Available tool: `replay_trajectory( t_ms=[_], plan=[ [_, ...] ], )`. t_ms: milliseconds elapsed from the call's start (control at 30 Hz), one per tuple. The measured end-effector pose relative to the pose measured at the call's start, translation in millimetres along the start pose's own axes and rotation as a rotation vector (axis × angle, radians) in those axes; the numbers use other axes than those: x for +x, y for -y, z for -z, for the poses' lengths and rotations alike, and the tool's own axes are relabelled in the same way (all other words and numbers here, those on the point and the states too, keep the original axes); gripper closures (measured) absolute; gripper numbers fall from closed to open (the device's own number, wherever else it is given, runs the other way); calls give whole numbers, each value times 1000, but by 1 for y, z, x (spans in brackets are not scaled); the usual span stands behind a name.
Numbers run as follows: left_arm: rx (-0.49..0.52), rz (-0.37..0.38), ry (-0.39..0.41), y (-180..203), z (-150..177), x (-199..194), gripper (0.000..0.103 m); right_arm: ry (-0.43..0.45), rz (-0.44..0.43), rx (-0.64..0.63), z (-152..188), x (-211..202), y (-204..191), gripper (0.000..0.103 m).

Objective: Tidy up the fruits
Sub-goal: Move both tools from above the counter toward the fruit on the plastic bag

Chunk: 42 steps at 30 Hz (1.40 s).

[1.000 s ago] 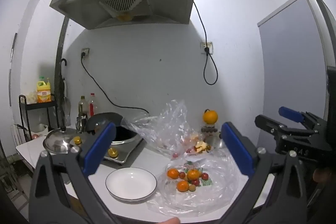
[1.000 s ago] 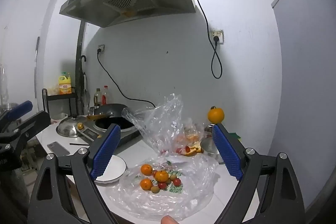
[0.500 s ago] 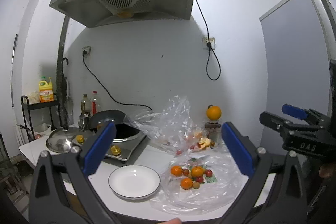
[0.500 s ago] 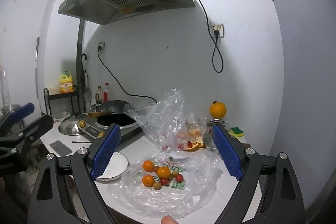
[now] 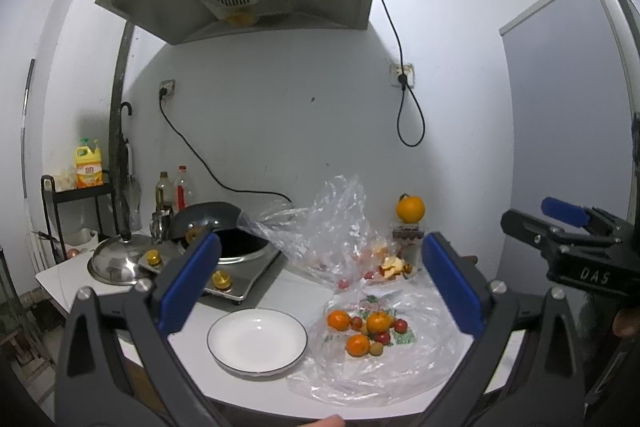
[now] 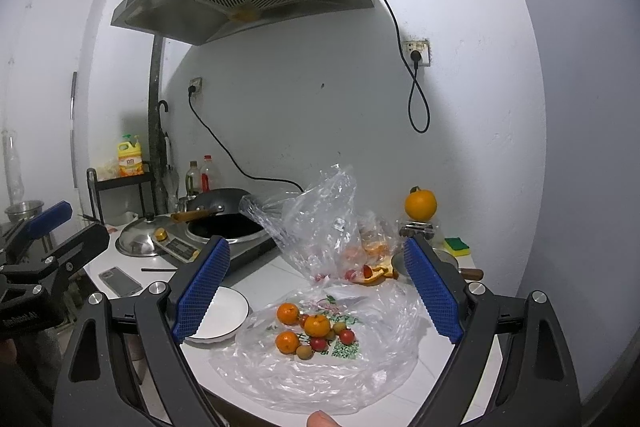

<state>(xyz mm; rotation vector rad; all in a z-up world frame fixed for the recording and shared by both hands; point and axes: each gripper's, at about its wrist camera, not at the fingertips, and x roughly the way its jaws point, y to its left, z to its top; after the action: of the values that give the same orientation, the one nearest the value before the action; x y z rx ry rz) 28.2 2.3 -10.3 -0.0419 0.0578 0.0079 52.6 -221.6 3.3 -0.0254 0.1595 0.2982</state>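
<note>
A pile of small oranges (image 5: pixel 378 321) (image 6: pixel 317 325), red cherry tomatoes (image 5: pixel 400 325) (image 6: pixel 347 336) and brownish round fruits lies on a flat clear plastic bag (image 5: pixel 416 359) (image 6: pixel 320 371) on the white counter. An empty white plate (image 5: pixel 257 340) (image 6: pixel 224 311) sits just left of the bag. My left gripper (image 5: pixel 320 287) is open and empty, held above and in front of the plate and fruit. My right gripper (image 6: pixel 316 287) is open and empty, held above the fruit pile.
A crumpled clear bag (image 5: pixel 332 231) with fruit scraps stands behind the pile. A large orange (image 6: pixel 420 205) sits on a jar at the back right. An induction cooker with a black wok (image 5: pixel 228 227), a steel lid (image 5: pixel 116 259), bottles and a phone (image 6: pixel 120 281) lie left.
Both grippers have drifted a little; the counter, plate and fruit now sit slightly more central in each view. Both stay open and empty. Nothing on the counter has moved.
</note>
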Motion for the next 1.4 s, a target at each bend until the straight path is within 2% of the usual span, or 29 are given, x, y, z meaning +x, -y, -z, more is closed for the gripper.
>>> replay_trajectory(
  t_ms=[1400],
  plan=[
    [-18, -21, -12, -3, 7, 9, 1, -32, 12, 1, 6, 13, 4, 12]
  ],
)
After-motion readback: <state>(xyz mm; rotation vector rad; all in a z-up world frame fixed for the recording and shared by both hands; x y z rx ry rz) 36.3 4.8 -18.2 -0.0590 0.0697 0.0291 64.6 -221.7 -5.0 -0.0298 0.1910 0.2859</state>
